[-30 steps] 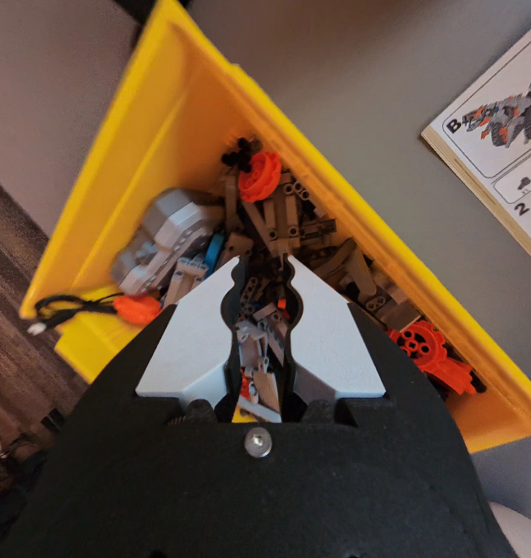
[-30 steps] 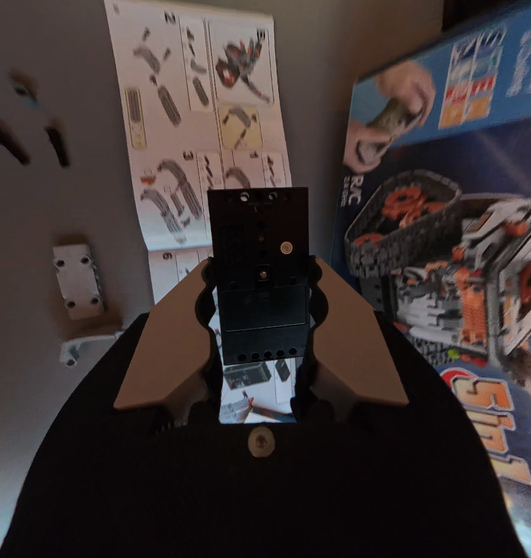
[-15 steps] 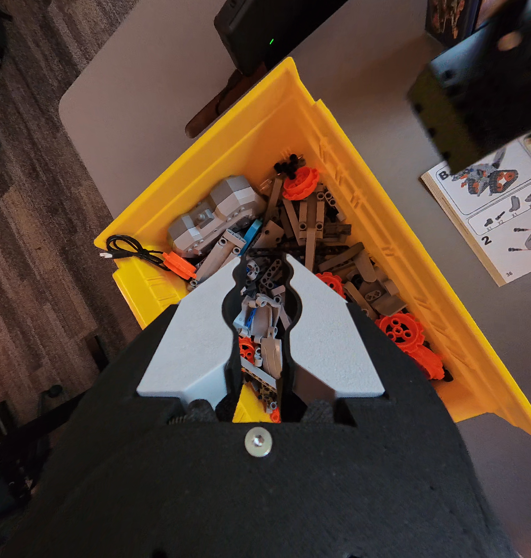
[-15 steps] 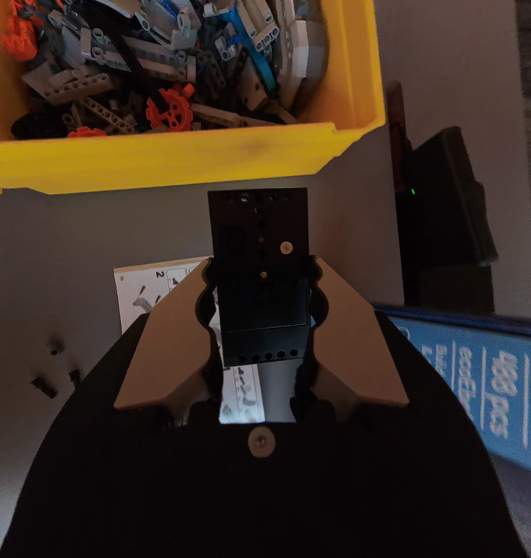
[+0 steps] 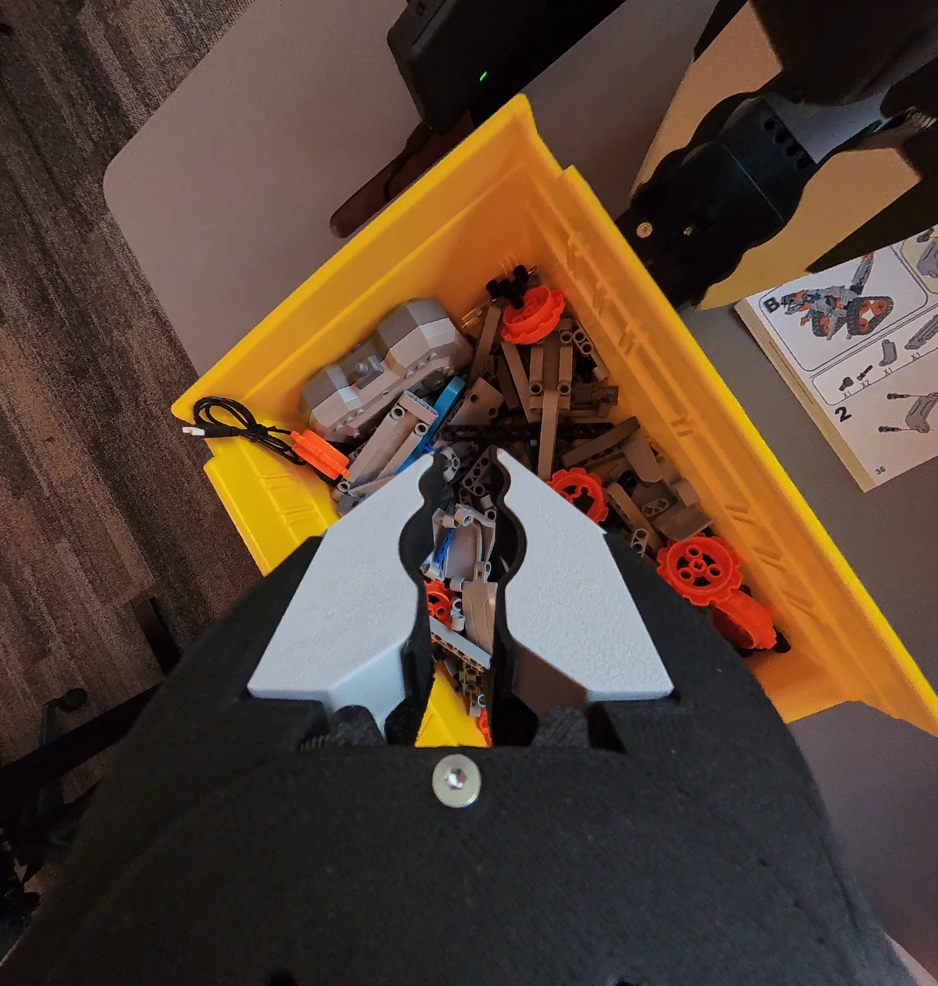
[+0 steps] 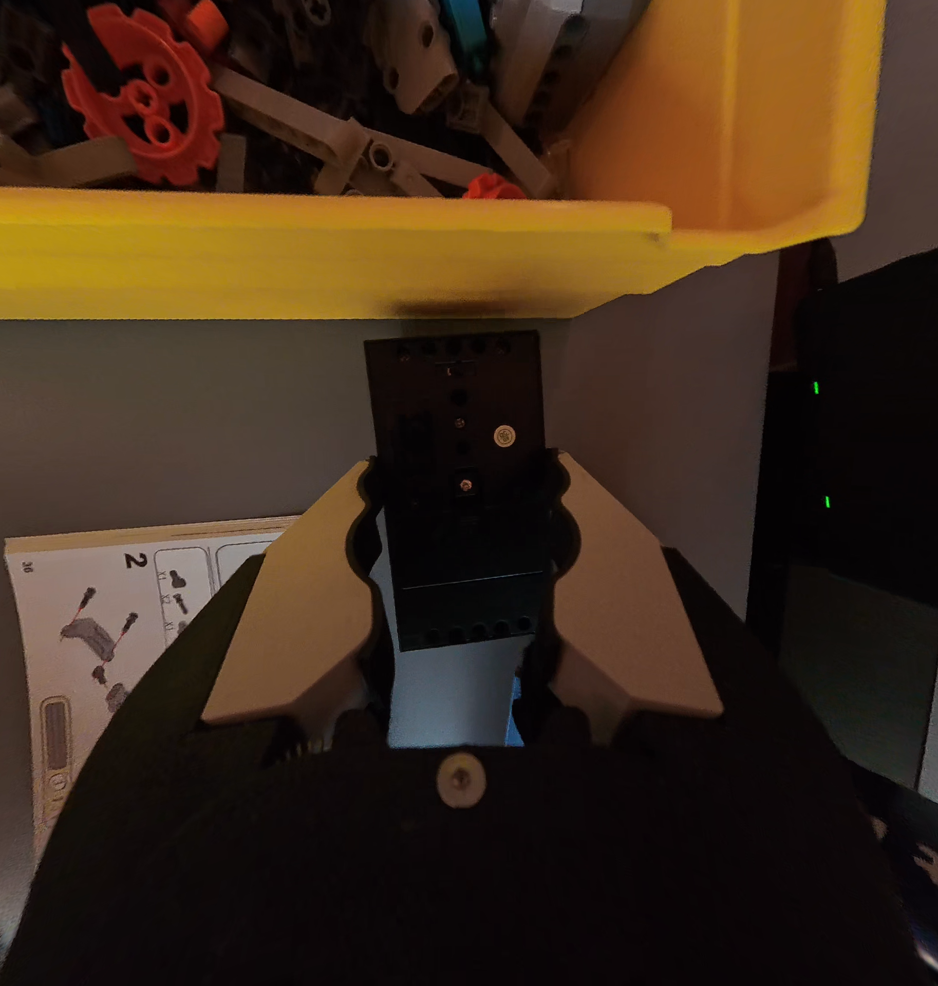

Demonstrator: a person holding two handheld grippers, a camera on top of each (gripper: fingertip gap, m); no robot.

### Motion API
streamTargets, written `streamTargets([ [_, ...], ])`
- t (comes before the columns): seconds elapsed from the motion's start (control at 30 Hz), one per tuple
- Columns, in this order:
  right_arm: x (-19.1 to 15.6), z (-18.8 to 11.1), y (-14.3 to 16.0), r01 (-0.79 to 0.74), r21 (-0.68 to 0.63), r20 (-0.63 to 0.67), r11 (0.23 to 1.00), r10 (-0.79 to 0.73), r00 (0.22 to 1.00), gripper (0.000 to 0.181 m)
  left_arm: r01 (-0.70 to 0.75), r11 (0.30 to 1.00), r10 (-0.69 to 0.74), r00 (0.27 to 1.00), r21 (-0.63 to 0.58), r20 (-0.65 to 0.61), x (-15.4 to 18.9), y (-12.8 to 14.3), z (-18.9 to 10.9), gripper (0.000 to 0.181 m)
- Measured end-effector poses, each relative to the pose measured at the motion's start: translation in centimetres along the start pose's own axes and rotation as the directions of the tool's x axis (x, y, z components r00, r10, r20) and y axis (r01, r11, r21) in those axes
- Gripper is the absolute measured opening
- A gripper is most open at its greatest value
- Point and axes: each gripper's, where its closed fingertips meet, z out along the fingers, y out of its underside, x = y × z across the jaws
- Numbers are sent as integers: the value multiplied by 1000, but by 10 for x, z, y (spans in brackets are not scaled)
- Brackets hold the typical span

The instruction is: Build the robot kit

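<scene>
- Left wrist view: the left tongs hang over the yellow bin of grey building pieces and orange gears, jaws narrowly parted and grasping nothing. The bin stands on a grey counter beside an instruction booklet; striped carpet lies below.
- Right wrist view: the right tongs are clenched on a black block, its far end just short of the bin's rim.

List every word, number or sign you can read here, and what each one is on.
I do not copy out writing; here is where it stands.
Booklet: a printed letter, step and page numbers, tiny part counts beside drawings.
Round sticker on the black block in the right tool: too small to read.
Yellow bin: none seen.
</scene>
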Motion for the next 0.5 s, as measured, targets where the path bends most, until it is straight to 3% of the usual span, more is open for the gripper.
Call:
streamTargets([
  [0.1,2,8,4,2,-23,-2,1000,-3,1000,62,6,1000,-6,1000,-17,-15,0,4,4,16],
  [0.27,1,4,-7,0,92,-8,996,1,1000,62,-38,999,38,999,5,4,1,-4,7,18],
  [0.4,-13,-52,-20,6,262,-103,965,22,994,65,-58,997,60,998,43,-30,10,-16,16,17],
  [0.5,-65,-114,-17,-70,440,-76,895,115,990,51,-59,998,61,991,15,-121,23,-16,42,19],
])
